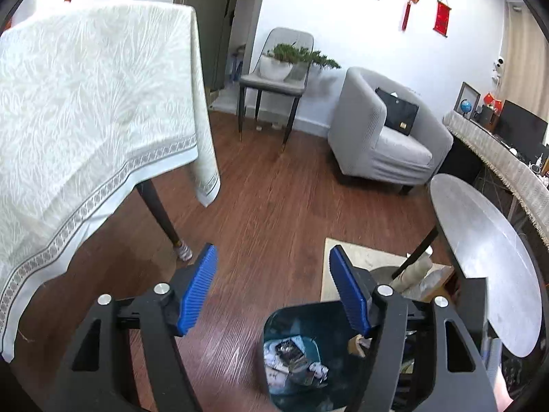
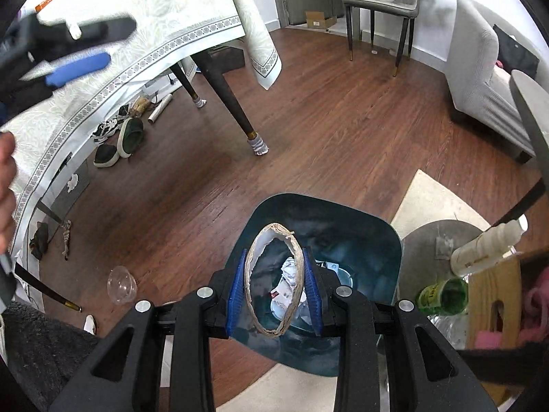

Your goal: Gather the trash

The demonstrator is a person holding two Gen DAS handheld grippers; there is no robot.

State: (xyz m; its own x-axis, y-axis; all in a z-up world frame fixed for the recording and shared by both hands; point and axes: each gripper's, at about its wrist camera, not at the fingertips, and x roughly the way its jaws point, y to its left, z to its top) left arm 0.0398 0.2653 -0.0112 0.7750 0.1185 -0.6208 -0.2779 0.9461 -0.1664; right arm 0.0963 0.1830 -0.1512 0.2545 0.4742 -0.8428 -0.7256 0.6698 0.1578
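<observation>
The right gripper (image 2: 274, 288) hangs directly above the teal bin (image 2: 370, 240), its blue fingers (image 2: 236, 295) pressed against a squashed cardboard tube (image 2: 252, 254) held end-on over the bin's mouth. Crumpled paper (image 2: 291, 269) lies inside the bin. The left gripper (image 1: 272, 288), beside the bin, has its fingers (image 1: 199, 288) spread apart with nothing between them.

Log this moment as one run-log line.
left hand-held gripper: open, empty | right hand-held gripper: shut on cardboard ring | position: above trash bin
</observation>
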